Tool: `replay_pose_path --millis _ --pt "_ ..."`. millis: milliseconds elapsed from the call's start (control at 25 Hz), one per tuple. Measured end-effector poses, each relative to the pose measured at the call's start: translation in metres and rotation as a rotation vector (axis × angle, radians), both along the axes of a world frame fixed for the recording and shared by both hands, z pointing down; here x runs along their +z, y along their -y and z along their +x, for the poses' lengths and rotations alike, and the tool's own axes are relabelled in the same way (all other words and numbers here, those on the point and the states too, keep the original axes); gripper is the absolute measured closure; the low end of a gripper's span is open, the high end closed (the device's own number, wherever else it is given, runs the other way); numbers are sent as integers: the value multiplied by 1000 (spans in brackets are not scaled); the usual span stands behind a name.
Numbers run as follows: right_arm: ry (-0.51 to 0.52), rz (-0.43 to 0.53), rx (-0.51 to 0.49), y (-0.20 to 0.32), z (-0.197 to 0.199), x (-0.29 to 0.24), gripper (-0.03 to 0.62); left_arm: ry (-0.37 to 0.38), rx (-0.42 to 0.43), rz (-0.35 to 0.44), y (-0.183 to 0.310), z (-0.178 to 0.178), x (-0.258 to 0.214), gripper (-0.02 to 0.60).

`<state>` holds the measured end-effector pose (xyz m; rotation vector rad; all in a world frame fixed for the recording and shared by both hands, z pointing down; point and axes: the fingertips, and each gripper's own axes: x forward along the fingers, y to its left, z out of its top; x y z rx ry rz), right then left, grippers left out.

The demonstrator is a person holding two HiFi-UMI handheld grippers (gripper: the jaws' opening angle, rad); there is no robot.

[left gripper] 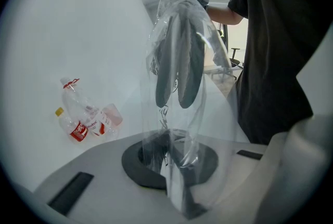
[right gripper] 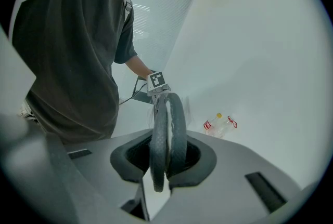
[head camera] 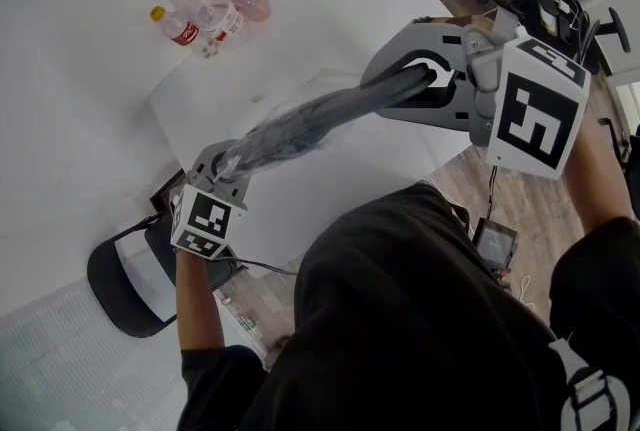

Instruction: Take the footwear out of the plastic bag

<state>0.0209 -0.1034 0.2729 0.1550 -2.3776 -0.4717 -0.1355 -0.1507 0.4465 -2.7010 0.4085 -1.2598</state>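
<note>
While the person's dark shirt [head camera: 420, 319] fills the foreground of the head view, the left gripper [head camera: 232, 162] lies just beyond it at lower left, above a black chair [head camera: 125, 284]. Its fingers are pinched together on the gathered end of the clear plastic bag [left gripper: 179, 129]. The bag stretches from there toward the right gripper [head camera: 412, 79]. Inside it is the dark grey footwear [head camera: 320, 119], two soles side by side, raised over the white bench [head camera: 330, 9]. The right gripper's fingers stand narrow, clamped on the footwear's other end. Farther back on the bench lie clear plastic bottles [head camera: 195, 14] with red labels, just beside a pink cup [head camera: 252, 1].
</note>
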Motion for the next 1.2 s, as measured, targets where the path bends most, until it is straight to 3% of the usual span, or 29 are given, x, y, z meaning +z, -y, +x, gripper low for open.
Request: replay_pose_path --millis 1200 --pt "6 6 -13 0 3 -7 514 -8 -37 16 4 -16 1 555"
